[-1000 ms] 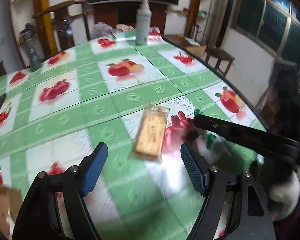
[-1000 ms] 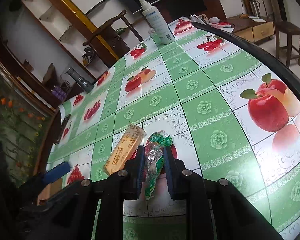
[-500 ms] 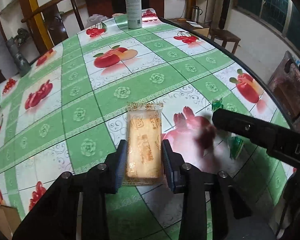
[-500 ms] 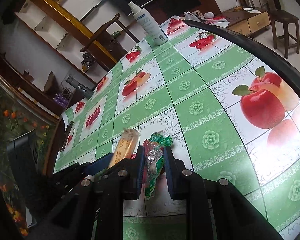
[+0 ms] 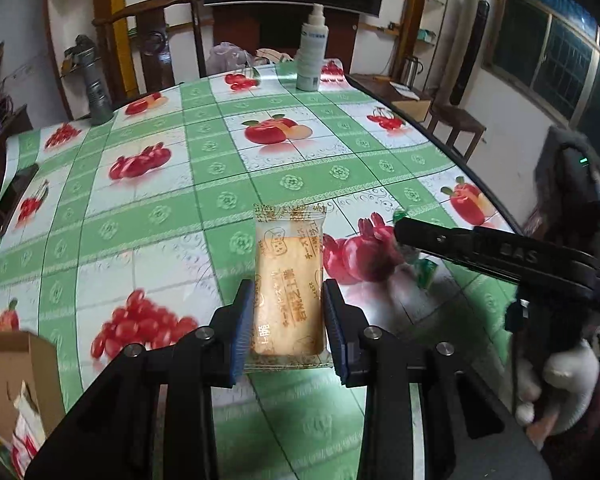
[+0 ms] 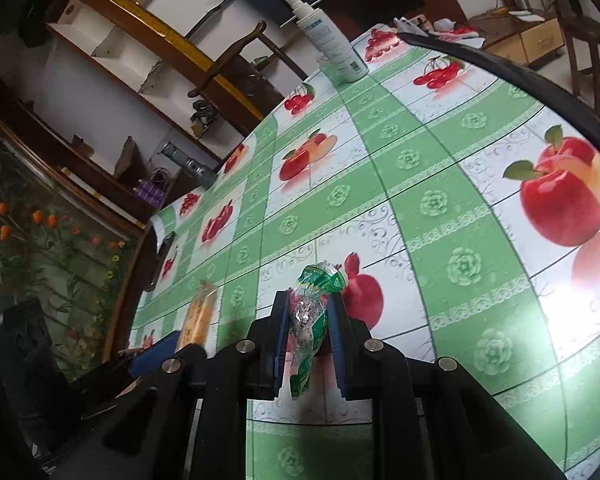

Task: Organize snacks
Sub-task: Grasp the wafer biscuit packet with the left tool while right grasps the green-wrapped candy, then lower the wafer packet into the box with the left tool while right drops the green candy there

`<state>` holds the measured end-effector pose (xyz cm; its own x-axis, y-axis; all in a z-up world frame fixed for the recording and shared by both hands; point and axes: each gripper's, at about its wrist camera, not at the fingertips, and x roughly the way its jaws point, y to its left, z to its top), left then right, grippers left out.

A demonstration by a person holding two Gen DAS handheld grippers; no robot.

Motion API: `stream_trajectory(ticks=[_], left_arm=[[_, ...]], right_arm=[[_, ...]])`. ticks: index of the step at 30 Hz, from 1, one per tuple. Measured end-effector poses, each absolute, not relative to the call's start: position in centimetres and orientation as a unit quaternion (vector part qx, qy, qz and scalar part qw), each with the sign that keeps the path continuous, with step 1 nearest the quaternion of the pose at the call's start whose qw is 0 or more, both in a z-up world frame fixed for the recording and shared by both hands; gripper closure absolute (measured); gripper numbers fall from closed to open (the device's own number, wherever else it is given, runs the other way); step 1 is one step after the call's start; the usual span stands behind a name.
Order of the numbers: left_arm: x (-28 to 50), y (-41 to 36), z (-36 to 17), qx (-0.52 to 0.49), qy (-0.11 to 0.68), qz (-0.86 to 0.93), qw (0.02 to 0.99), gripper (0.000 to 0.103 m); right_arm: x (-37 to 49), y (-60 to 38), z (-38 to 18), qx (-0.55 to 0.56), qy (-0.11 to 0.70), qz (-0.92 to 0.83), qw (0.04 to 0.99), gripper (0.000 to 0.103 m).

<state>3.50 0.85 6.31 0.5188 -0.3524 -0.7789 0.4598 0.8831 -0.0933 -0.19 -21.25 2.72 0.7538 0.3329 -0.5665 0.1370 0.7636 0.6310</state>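
The left tongs (image 5: 287, 320) are clenched on a cracker pack (image 5: 288, 280), a clear wrapper with a pale orange biscuit inside and printed text along its length. Both blue pads (image 5: 242, 328) press against the pack's long sides near its lower end, and the rest of the pack sticks out forward past the fingertips, above the desk (image 5: 228, 184), which wears a green-and-white checked cloth printed with apples, cherries and pomegranates. Whether the pack's far end touches the cloth or hangs just clear of it, I cannot tell.

The right tongs (image 6: 308, 332) are clenched on a green packet (image 6: 312, 312), a crinkled wrapper with a clear, shiny middle. Its twisted top fans out above the pads and its lower tail hangs down between the fingers, over a pomegranate print near the desk's near edge. In the left view these tongs reach in from the right as a dark bar, just beside the cracker pack, with a bit of green wrapper showing under it. In the right view the cracker pack appears blurred at lower left, next to a blue pad of the other tongs.

A white spray bottle (image 5: 312, 52) stands upright at the far end of the desk. A grey flask (image 5: 96, 92) stands at the far left edge. An open cardboard box (image 5: 12, 380) sits at the near left corner, with red-and-white packets inside.
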Motion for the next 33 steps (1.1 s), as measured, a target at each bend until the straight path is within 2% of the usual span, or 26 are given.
stream_trajectory(ticks=[4, 15, 23, 33], left_arm=[[0.9, 4.2, 7.7, 0.015, 0.425, -0.231, 0.875, 0.072], [-7.3, 16.3, 11.1, -0.085, 0.368, -0.163, 0.911, 0.072], [-10.0, 26.0, 9.4, -0.161, 0.359, -0.087, 0.915, 0.072], [-10.5, 31.5, 6.2, -0.209, 0.367, -0.049, 0.905, 0.072]], right_arm=[[-0.1, -20.8, 2.4, 0.356, 0.35, 0.087, 0.862, 0.083], [-0.4, -16.6, 2.0, 0.294, 0.378, 0.09, 0.873, 0.083], [-3.5, -10.0, 4.8, 0.263, 0.385, 0.157, 0.87, 0.083], [-4.0, 3.1, 8.9, 0.187, 0.41, 0.246, 0.858, 0.084]])
